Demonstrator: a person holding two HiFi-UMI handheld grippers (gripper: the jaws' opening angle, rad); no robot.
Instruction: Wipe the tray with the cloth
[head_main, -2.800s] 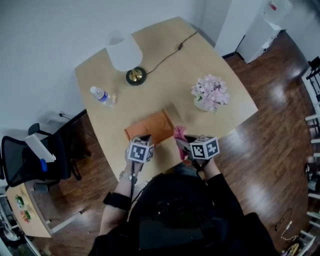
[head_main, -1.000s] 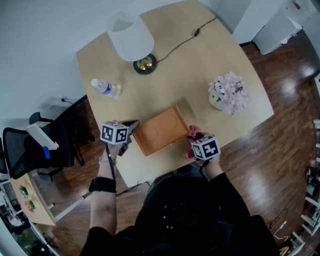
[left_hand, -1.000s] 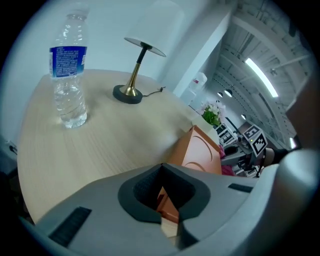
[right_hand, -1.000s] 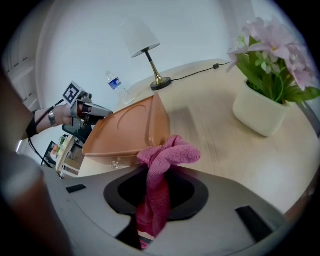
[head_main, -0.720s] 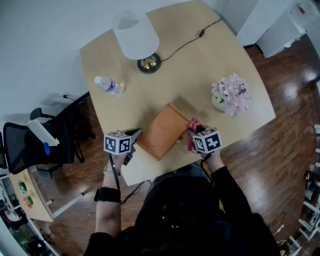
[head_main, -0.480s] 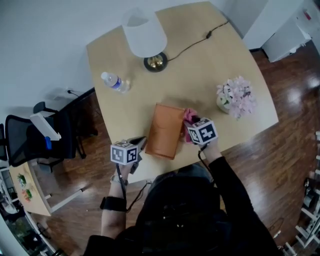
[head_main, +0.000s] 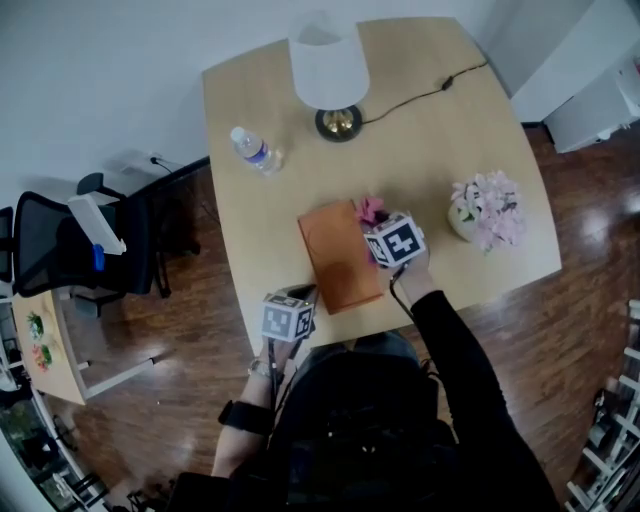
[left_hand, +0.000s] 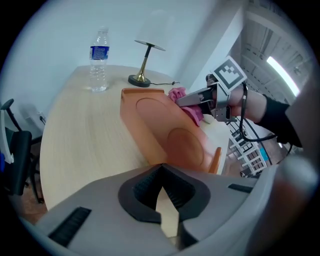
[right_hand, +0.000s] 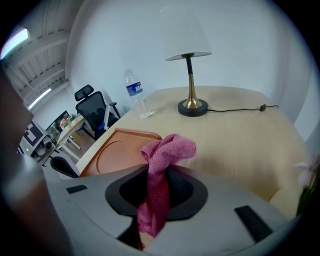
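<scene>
A: Risks from here? Right gripper (right_hand: 157, 175) is pinching the pink cloth (right_hand: 167, 150); its jaws have just been closing on it; the cloth is bunching between them and sticking out past the tips.

B: Seeing that; the cloth is sitting at the far right corner of the orange tray (head_main: 340, 258), right by the rim; whether it's touching, I can't tell. What's the left gripper (left_hand: 161, 175) doing?

A: Its jaws are meeting at the tips with nothing between them; it's hovering just short of the tray's near end, so nothing is pinning the tray down.

B: That's what's worrying me; the tray is lying close to the near edge of the table (head_main: 440, 130); I'm guessing a stroke pulling toward the person is going to drag it over the edge, since the smooth top is likely giving little friction.

A: Agreed; also the cloth is being held as a wad, so probably only a small patch is going to be wiping; a snag on the rim could be tugging it out of the jaws.

B: Vase of pink flowers (head_main: 488, 208) is standing near the right arm; a wide swing is risking a knock; water bottle (head_main: 256, 150) and table lamp (head_main: 330, 70) are standing well apart at the far end.

A: Room: pale wood table against a white wall; dark wood floor (head_main: 590, 290); black office chair (head_main: 50, 260) sitting off to the left.
</scene>
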